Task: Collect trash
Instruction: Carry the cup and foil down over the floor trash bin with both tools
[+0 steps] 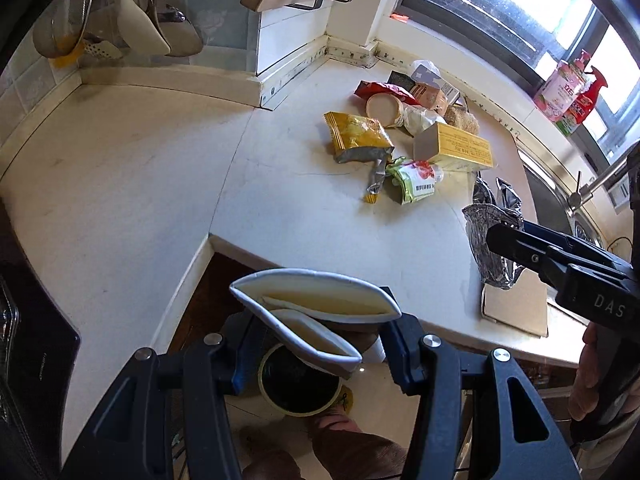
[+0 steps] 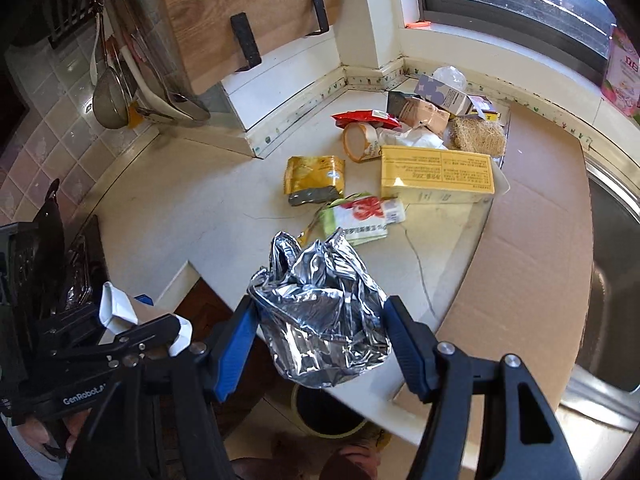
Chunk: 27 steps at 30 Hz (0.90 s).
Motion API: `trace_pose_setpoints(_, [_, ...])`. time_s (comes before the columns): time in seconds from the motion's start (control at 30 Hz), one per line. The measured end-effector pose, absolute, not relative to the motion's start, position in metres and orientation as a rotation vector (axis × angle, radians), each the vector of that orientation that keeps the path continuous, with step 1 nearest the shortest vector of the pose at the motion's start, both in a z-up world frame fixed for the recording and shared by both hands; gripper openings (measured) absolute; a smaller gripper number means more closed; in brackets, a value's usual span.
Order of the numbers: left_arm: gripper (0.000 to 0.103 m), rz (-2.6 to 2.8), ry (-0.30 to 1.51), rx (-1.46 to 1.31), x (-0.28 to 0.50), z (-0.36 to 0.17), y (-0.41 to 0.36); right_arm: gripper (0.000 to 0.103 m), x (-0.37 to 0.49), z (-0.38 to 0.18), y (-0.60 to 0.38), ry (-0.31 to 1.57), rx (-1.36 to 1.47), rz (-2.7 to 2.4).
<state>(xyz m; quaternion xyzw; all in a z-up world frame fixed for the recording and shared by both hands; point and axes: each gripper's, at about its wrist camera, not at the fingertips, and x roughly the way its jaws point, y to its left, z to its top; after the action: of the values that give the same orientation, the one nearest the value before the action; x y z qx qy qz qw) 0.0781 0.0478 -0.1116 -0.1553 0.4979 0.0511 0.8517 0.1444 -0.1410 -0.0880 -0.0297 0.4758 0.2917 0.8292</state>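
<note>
With both claws loaded, we judge ourselves at the carry-and-drop step: each piece is off the bench (image 1: 120, 184) and heading for the bin (image 1: 298, 388) on the floor below its edge.

Our left claw (image 1: 316, 332) is clamped on two squashed paper cups (image 1: 316, 300), one nested against the other, their mouths flattened to slits. From the left wrist they hang almost straight over the bin, which shows at 6 o'clock under them. Our right claw (image 2: 320, 340) has its blue pads pressed to either side of a crumpled foil bag (image 2: 320, 312); from the right wrist the bin (image 2: 320, 412) lies just past the bench lip at 6 o'clock, partly hidden by the bag.

Next we would need to line each load up over the bin mouth, then spread the pads and let it fall; the right has farther to come off the bench.

The bin's inside looks dark, and we cannot tell what is in it. The cups look empty. The rest of the trash, such as the yellow box (image 2: 436, 176) and yellow wrapper (image 2: 314, 180), waits at 12 o'clock, well apart from us.
</note>
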Motion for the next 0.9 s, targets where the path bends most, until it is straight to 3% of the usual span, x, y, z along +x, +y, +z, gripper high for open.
trace_pose_setpoints(0.4, [0.051, -0.045, 1.126, -0.21, 0.026, -0.147, 0.058, 0.065, 0.042, -0.122, -0.124, 1.08, 0.029, 0.54])
trace_pose_setpoints(0.67, [0.051, -0.06, 1.208, -0.198, 0.013, -0.196, 0.045, 0.065, 0.021, -0.194, -0.124, 1.233, 0.059, 0.546])
trace_pose_setpoints(0.9, [0.051, -0.026, 1.296, -0.236, 0.01, -0.272, 0.031, 0.065, 0.023, -0.291, -0.143, 1.344, 0.038, 0.525])
